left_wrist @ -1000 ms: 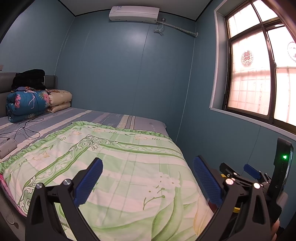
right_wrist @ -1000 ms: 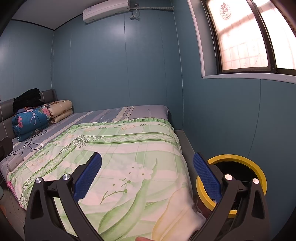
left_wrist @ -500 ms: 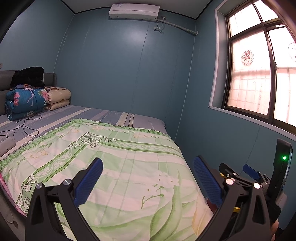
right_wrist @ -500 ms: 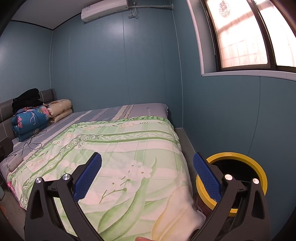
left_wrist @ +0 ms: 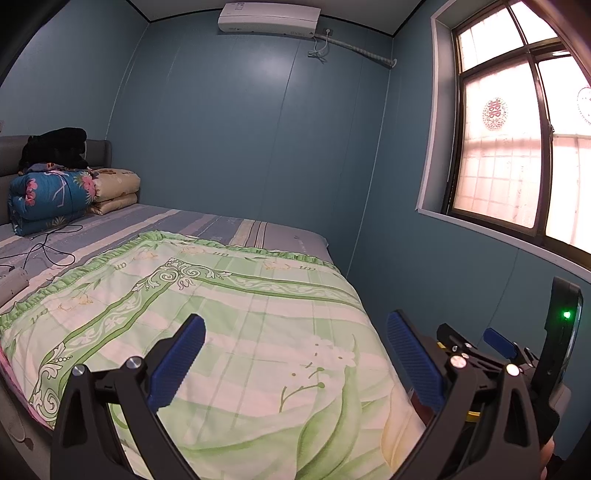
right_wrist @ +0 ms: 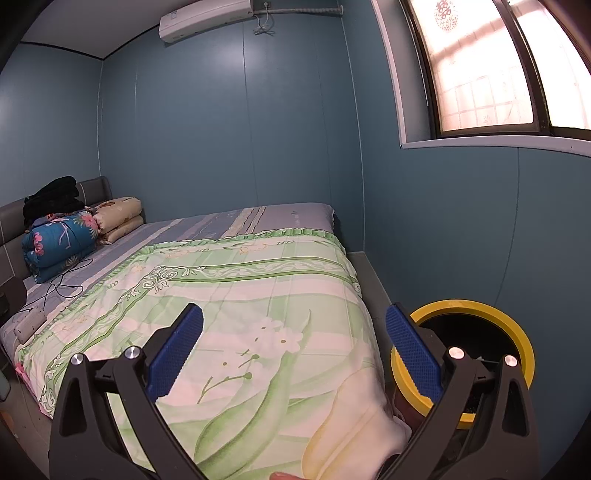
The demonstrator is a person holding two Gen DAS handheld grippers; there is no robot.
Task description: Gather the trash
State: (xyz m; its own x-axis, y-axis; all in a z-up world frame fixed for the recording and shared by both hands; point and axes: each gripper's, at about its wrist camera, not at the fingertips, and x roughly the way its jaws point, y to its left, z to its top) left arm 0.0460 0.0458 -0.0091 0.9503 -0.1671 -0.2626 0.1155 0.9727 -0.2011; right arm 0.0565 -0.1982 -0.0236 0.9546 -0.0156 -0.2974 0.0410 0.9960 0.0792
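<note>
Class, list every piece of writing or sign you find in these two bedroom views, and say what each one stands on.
"囍": round red paper cutout on the window pane.
Small label on the white wall air conditioner: too small to read.
Faint print on the grey striped bedsheet: too blurred to read.
Nothing else readable.

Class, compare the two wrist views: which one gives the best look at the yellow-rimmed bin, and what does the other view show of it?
The right wrist view. The yellow-rimmed bin stands there beside the bed, with its rim and dark inside exposed. The left wrist view shows only a yellow sliver, with the right hand-held gripper blocking the rest.
</note>
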